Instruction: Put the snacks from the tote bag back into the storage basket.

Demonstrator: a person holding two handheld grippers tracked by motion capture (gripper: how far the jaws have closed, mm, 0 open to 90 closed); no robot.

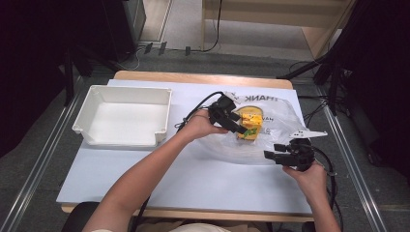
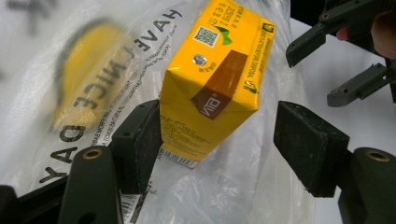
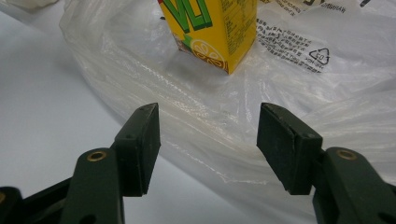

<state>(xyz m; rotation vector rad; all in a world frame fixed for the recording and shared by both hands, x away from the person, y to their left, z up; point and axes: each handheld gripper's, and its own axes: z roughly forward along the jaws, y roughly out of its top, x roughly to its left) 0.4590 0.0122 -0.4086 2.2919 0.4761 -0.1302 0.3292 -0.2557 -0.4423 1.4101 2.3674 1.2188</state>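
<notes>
Here the left gripper (image 1: pixel 240 126) stands wide open with a yellow carton (image 2: pixel 212 79) between its jaws; one pad is at the carton's side, the other well clear of it. The carton lies on a clear plastic bag (image 1: pixel 278 123) spread over the table (image 1: pixel 145 169). Near the bag's edge, the right gripper (image 1: pixel 270 151) is also open, nothing between its jaws. A white tray (image 1: pixel 92 104) sits well apart to the left.

Yellow carton (image 2: pixel 212 79) with a brown patch and green lettering; clear bag (image 1: pixel 270 140) with black print and a yellow mark; white tray (image 1: pixel 96 96); black jaws.
</notes>
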